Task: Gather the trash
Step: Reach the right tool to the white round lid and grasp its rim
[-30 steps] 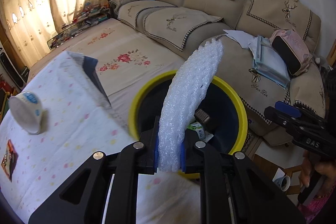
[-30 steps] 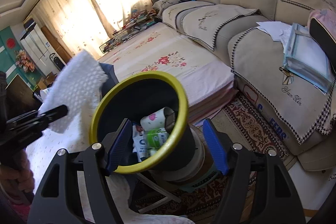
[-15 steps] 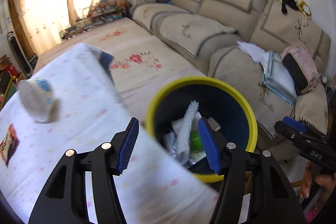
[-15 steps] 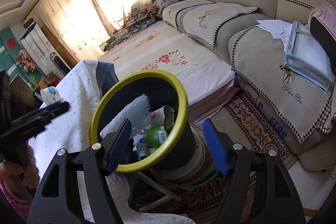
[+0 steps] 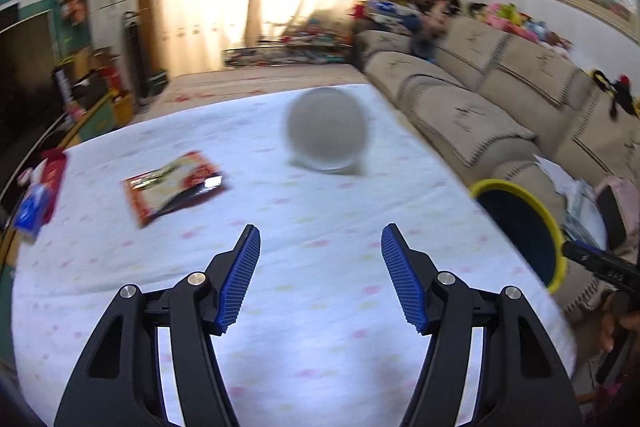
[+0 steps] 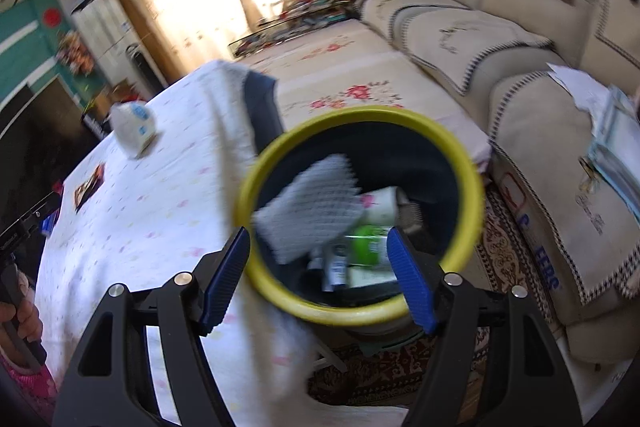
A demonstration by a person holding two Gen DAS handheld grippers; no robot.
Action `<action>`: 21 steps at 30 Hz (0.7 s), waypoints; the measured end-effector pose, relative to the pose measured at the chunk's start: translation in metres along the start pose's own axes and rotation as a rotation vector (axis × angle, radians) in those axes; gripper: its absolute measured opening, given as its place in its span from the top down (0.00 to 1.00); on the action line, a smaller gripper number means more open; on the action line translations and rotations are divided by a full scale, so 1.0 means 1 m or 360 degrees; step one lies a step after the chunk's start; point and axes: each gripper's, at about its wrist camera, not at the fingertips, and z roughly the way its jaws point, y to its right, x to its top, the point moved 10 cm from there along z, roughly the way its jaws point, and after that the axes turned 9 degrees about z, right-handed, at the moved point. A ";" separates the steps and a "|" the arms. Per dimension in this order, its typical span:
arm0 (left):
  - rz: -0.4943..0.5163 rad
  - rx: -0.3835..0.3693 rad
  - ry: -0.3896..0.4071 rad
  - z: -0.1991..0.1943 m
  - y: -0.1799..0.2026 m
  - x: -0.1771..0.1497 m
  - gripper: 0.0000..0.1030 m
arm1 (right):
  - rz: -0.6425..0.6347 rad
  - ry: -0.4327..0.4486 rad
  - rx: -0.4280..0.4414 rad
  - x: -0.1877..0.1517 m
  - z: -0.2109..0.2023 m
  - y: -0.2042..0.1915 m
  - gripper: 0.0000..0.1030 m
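Observation:
My left gripper (image 5: 320, 229) hovers over the white tablecloth (image 5: 304, 311), its jaws opening with nothing between them. Ahead of it lies a tipped white paper cup (image 5: 326, 129), blurred, and to the left a red snack wrapper (image 5: 174, 183). The yellow-rimmed bin (image 5: 516, 187) stands off the table's right edge. In the right wrist view, my right gripper (image 6: 318, 233) is open above the bin (image 6: 360, 113), holding nothing. A sheet of bubble wrap (image 6: 312, 211) rests inside on cartons and bottles. The cup (image 6: 134, 129) and wrapper (image 6: 90, 187) show on the table at left.
A red and blue packet (image 5: 40, 195) lies at the table's left edge. A beige sofa (image 5: 480, 107) runs along the right, with papers and a bag on it. A patterned rug (image 6: 516, 239) lies under the bin. A hand (image 6: 24, 319) grips the left tool.
The left gripper let go of the bubble wrap, which dropped into the bin. Its jaws opened and it swung left over the table towards the cup. The right gripper shifted over the bin.

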 end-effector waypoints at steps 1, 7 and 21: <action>-0.0043 0.0046 -0.0004 -0.001 -0.021 -0.007 0.39 | -0.0033 -0.0001 0.0011 0.001 0.003 -0.013 0.35; -0.0270 0.0227 -0.0049 -0.001 -0.122 -0.045 0.39 | -0.0240 0.0022 0.0060 0.018 0.023 -0.091 0.35; -0.0294 0.0328 0.0001 0.000 -0.149 -0.061 0.34 | -0.0626 0.0146 0.0069 0.067 0.102 -0.246 0.37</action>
